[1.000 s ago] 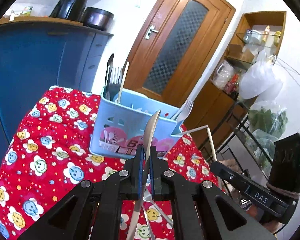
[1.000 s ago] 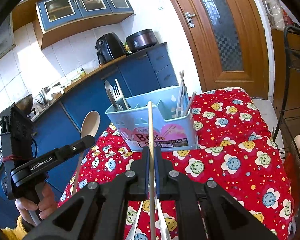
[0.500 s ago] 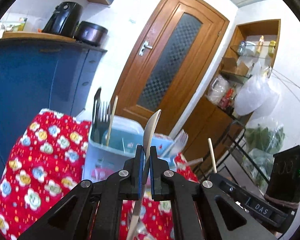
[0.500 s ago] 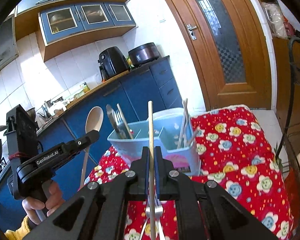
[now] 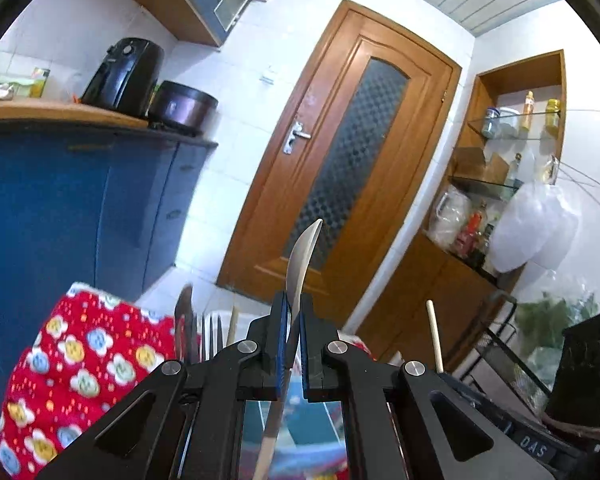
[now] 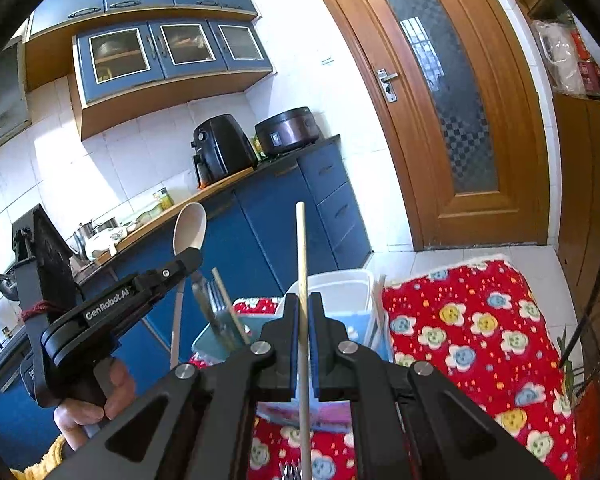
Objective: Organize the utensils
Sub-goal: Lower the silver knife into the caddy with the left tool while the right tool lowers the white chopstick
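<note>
1. Right now the left gripper (image 5: 294, 344) is clamped on a wooden spoon with a pale bowl (image 6: 189, 228); seen edge-on in the left wrist view, its bowl sticks up past the pads, handle running down below.
2. The right gripper (image 6: 303, 344) is closed tight on a thin pale wooden chopstick (image 6: 301, 256), held upright with the tip well above the pads.
3. Landmark: the light blue plastic utensil caddy (image 6: 348, 320) on the red smiley-flower tablecloth (image 6: 472, 328). Both grippers sit above and just in front of the caddy, the left one to its left side.
4. The caddy's left compartment already holds a metal fork (image 6: 216, 296), a dark utensil and a stick, all standing upright.
5. Likely reason for the high, vertical hold: so each piece can go down handle-first into a compartment without snagging the caddy wall.
6. Risk, as I judge it: the chopstick is thin and could swivel in the pads.
</note>
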